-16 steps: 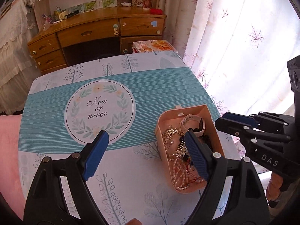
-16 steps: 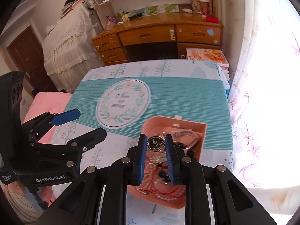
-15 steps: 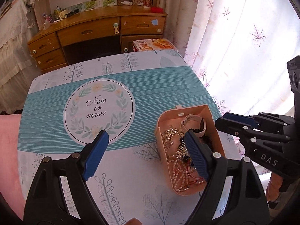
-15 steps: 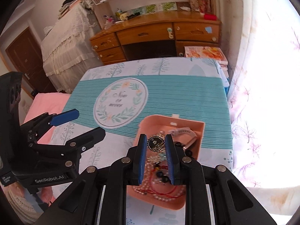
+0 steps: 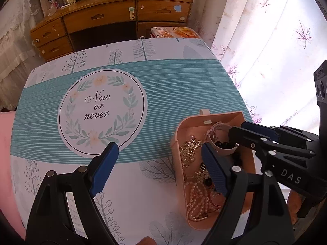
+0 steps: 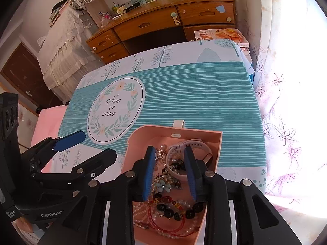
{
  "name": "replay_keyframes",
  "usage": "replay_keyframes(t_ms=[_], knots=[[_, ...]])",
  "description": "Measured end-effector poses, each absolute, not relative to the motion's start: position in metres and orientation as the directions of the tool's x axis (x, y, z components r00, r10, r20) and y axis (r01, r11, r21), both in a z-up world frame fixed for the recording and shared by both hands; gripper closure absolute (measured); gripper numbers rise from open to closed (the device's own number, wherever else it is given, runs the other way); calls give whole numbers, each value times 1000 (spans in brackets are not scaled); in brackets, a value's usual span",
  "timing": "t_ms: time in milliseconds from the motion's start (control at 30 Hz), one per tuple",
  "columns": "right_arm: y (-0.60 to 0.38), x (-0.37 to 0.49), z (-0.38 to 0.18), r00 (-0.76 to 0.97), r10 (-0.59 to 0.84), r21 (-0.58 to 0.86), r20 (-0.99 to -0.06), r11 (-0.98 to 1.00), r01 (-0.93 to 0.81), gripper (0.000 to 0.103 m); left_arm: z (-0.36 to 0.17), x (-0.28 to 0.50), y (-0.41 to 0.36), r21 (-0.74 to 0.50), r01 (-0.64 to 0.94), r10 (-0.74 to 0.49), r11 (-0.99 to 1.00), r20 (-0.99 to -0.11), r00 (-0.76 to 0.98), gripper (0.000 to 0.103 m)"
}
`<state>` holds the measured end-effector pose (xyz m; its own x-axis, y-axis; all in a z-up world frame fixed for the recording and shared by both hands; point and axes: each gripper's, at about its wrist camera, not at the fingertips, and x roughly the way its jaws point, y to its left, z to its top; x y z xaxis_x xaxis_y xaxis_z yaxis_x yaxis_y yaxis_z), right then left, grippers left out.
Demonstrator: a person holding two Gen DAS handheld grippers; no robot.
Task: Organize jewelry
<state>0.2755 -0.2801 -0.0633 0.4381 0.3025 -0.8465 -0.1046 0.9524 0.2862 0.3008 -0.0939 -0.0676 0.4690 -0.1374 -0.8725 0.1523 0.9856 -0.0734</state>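
Right gripper (image 6: pixel 169 170) hangs over the pink jewelry box (image 6: pixel 216 149) w/ its jaws opening, a modest gap between the blue pads, nothing pressed between them – the pale watch (image 6: pixel 196 143) and a sparkly brooch (image 6: pixel 160 153) show in and around the gap, lying in the box below. Nearer the camera in the same box: a teal flower piece (image 6: pixel 162 185), a dark-bead bracelet (image 6: pixel 169 211), a thin red cord loop (image 6: pixel 177 225) and a strand of pearls (image 6: pixel 141 217), all heaped together. Left gripper (image 5: pixel 158 153) has its jaws spread wide, empty; one pad sits over the tablecloth's (image 5: pixel 184 94) white round emblem (image 5: pixel 102 112) reading "Now or never", the other over the box's left side, above a gold comb-like piece (image 5: pixel 189 151). Can't tell if either pad touches anything below. Box rests on the table near its right edge, partly on the teal striped band, partly on the white tree-print part; a small white tab (image 6: pixel 178 123) sticks out from its far wall. Beyond the table: a wooden desk (image 6: pixel 163 22) w/ drawers and clutter on top, a book stack (image 6: pixel 222 35) by the table's far right corner, leaf-print curtains (image 6: pixel 286 81) bright w/ daylight on the right, a lace-covered piece of furniture (image 6: pixel 61 47) and a dark door (image 6: pixel 22 71) on the left. Pink fabric (image 5: pixel 6 163) at the table's left edge.
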Motion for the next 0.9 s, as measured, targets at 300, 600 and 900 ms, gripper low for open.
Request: replay_keyframes(t_ms=[300,600,900], knots=[[-273,247,-45,523,267,253,-810,962,-99,73,-50,267,-76,-47,105,-96,993,-837,539,22],[-250,181,-8,615,282,244,-736,958,-147,73,-23,191,-36,-43,15,-43,999,-773,633,22],[-207,95,26,692,304,216,-655,953,-213,70,6,106,-5,-26,-31,3,999,-709,706,22]])
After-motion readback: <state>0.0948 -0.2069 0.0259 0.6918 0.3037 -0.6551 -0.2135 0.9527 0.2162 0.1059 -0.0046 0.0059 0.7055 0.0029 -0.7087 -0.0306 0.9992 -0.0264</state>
